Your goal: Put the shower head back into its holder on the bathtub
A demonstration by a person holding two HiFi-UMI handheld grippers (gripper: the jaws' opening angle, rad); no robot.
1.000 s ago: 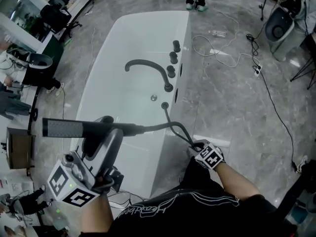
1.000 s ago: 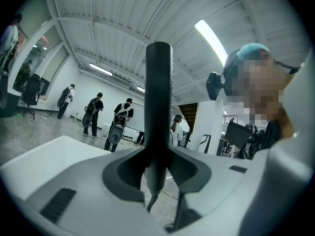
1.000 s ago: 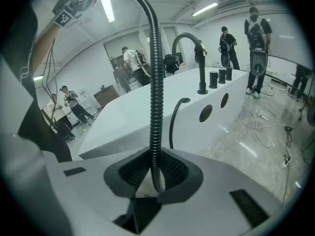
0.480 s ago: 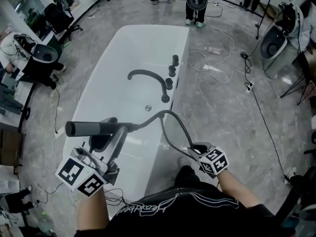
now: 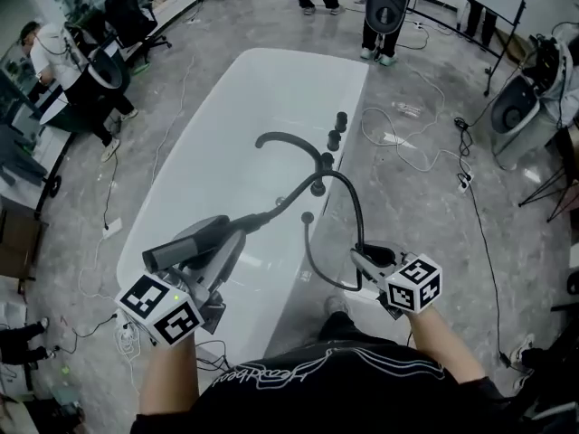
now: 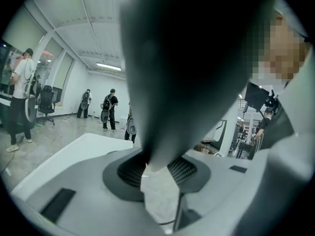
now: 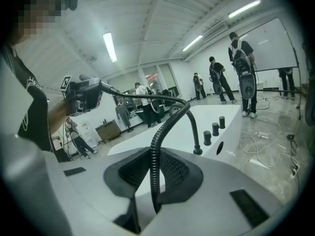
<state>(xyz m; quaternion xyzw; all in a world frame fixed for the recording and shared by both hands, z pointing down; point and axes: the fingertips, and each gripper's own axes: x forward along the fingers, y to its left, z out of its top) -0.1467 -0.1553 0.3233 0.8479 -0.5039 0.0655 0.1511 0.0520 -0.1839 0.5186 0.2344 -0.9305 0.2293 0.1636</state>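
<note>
In the head view, the left gripper point(image 5: 222, 236) is clamped around the shower head point(image 5: 172, 253). This is a dark, matte stick whose long axis runs up and right toward the rim of the glossy white bathtub point(image 5: 353, 80). The holder point(image 5: 308, 217), seemingly the small dark socket near the curved spout point(image 5: 288, 141), lies ahead and to the right of it, between the hands. The right gripper point(image 5: 366, 260) is nearer that socket. In the left gripper view, the jaws press on the dark body, which fills the frame. In the right gripper view, the jaws pinch the ribbed hose point(image 7: 154, 149), which arches toward the rim.
</note>
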